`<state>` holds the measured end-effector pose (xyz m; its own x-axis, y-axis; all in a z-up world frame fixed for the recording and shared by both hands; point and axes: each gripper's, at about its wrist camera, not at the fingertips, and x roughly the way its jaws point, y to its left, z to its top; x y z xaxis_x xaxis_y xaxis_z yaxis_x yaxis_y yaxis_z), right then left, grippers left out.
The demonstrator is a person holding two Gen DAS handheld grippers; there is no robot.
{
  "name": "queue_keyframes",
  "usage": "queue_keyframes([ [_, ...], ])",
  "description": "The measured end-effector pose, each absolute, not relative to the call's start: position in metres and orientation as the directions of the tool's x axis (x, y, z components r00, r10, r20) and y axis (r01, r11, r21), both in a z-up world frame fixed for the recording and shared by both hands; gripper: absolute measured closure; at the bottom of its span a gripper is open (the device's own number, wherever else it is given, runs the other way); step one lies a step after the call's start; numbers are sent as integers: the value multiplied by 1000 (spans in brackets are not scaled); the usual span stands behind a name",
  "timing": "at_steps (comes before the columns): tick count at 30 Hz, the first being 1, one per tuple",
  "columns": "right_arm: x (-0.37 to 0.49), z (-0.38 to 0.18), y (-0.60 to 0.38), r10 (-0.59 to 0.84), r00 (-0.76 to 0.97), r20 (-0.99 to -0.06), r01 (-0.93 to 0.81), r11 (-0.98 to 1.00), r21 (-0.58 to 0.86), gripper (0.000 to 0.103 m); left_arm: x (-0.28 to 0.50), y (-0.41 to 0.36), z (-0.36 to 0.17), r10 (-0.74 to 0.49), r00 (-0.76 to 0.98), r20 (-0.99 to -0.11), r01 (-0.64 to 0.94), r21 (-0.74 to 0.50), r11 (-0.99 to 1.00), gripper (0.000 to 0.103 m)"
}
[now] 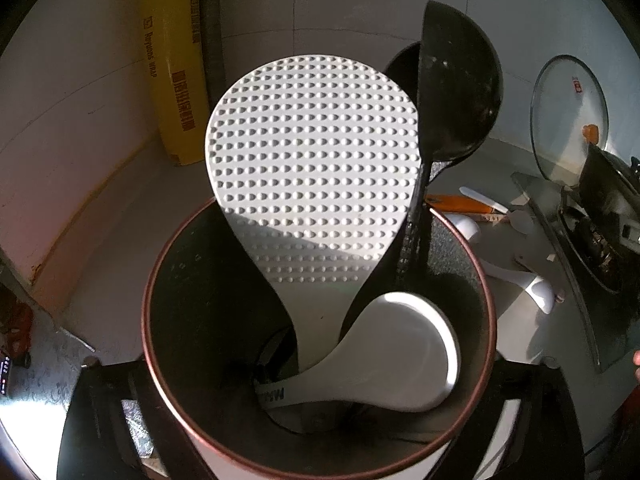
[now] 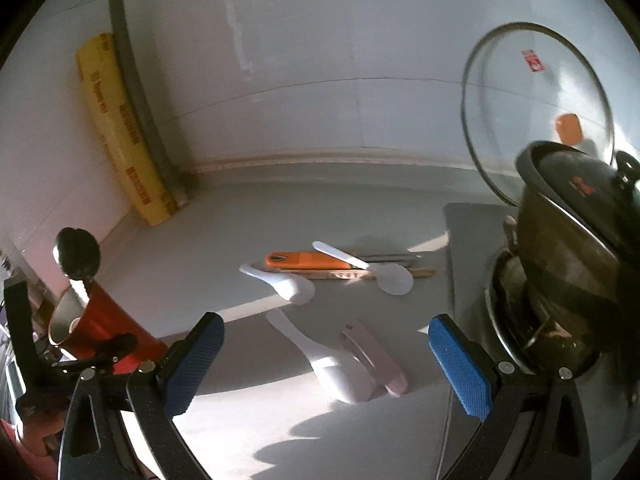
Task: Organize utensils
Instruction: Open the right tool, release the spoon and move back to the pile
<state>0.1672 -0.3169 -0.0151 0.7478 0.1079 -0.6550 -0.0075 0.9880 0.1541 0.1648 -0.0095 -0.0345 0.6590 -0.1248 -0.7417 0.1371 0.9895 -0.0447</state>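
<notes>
Now your left tool (image 1: 320,432) stands spread around the holder (image 1: 472,264), which holds a dimpled rice paddle (image 1: 312,160), black ladle (image 1: 460,80) and white spoon (image 1: 404,352). Your right tool (image 2: 326,364) gapes empty above the counter (image 2: 224,264), a white spoon (image 2: 332,372) lying just ahead.
</notes>
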Motion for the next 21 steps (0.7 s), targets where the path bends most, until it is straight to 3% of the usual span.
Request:
queue_keyframes([
  [15, 177, -31, -354, 33, 689, -724, 111, 982, 150, 0, 169, -14, -28, -137, 710, -691, 120, -73, 990, 3],
  [21, 201, -39, -360, 109, 657, -746, 59, 979, 195, 0, 174, -15, -27, -131, 711, -691, 92, -93, 991, 3],
])
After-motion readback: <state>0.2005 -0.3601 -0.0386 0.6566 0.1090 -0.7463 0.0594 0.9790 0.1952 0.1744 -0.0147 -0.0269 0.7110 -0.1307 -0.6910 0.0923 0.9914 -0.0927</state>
